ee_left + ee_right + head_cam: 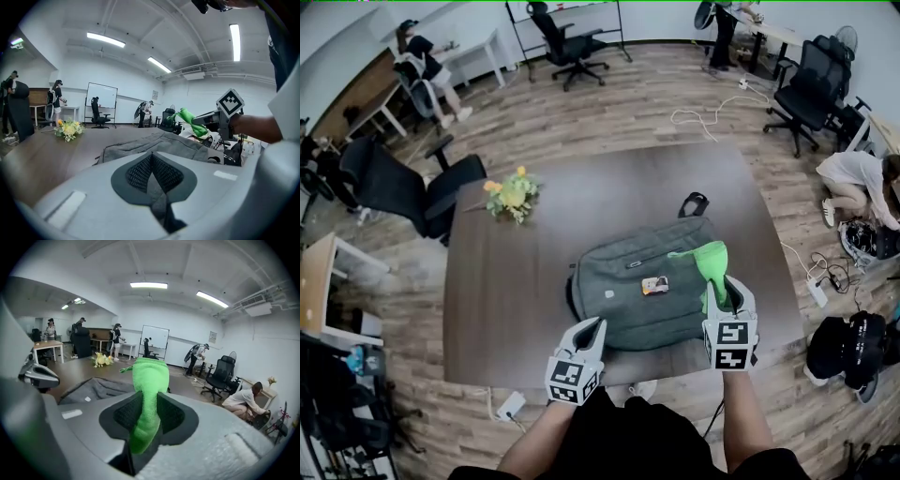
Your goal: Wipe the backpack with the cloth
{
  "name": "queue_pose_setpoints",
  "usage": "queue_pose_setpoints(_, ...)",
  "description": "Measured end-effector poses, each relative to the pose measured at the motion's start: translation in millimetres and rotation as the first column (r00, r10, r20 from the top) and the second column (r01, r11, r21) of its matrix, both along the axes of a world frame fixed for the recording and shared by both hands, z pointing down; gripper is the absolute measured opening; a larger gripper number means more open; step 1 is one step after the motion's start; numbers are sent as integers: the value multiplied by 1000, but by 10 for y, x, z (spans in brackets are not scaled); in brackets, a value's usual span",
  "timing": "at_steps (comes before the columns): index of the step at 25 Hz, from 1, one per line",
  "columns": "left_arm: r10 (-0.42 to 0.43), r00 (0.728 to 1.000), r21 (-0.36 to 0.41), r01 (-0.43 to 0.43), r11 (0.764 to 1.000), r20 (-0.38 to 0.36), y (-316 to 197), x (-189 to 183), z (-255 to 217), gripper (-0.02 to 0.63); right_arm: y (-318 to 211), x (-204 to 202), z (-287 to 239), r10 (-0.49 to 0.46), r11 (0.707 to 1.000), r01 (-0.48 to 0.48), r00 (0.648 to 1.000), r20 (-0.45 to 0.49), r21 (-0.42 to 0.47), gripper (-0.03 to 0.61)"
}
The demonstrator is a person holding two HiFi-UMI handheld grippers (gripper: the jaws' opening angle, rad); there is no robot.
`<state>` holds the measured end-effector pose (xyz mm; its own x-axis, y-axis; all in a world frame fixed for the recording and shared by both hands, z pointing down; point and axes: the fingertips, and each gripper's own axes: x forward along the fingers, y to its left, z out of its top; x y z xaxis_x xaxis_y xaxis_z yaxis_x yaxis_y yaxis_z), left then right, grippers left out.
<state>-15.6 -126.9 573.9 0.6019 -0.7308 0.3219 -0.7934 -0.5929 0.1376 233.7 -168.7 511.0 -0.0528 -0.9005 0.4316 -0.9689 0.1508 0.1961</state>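
Backpack point(642, 286), grey, lies flat on the dark brown table point(516, 309), right of the table's middle and close to your near edge, with its carry loop at the far side. A small label point(654, 284) sits on its top face.

Your right gripper point(727, 286) is pinching the green cloth point(712, 261). In the right gripper view the fabric runs up between the two dark pads point(126, 414), squeezed there, and its free end stands above the jaw tips. In the head view the cloth is over the right end of the backpack. Whether it touches the bag below, you cannot tell from these views.

Your left gripper point(594, 328) is pressed together with nothing between its jaws; the left gripper view shows them meeting along one line. It sits at the near left corner of the backpack, just beside the bag's near edge.

A bunch of yellow flowers point(512, 197) lies on the far left part of the table, well apart from the backpack. A black office chair point(403, 187) stands off the table's far left corner. A person point(861, 183) crouches on the wooden floor point(628, 112) to the right.
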Motion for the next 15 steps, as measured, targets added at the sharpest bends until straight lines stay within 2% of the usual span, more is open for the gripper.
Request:
queue_pose_setpoints(4, -29, 1000, 18, 29, 999, -6, -48, -93, -62, 18, 19, -294, -244, -83, 986, 69, 993, 85, 152, 100)
queue_pose_setpoints(9, -52, 999, 43, 52, 998, -1, -122, -195, -162, 18, 130, -580, -548, -169, 938, 112, 974, 151, 329, 100)
queue_pose_setpoints(12, -59, 998, 55, 59, 997, -8, -162, -266, -212, 18, 197, -701, -609, -215, 918, 126, 954, 207, 376, 100)
queue_pose_setpoints(15, -72, 997, 59, 72, 996, -8, -189, -343, -229, 18, 270, -760, -556, -237, 912, 132, 942, 236, 389, 100)
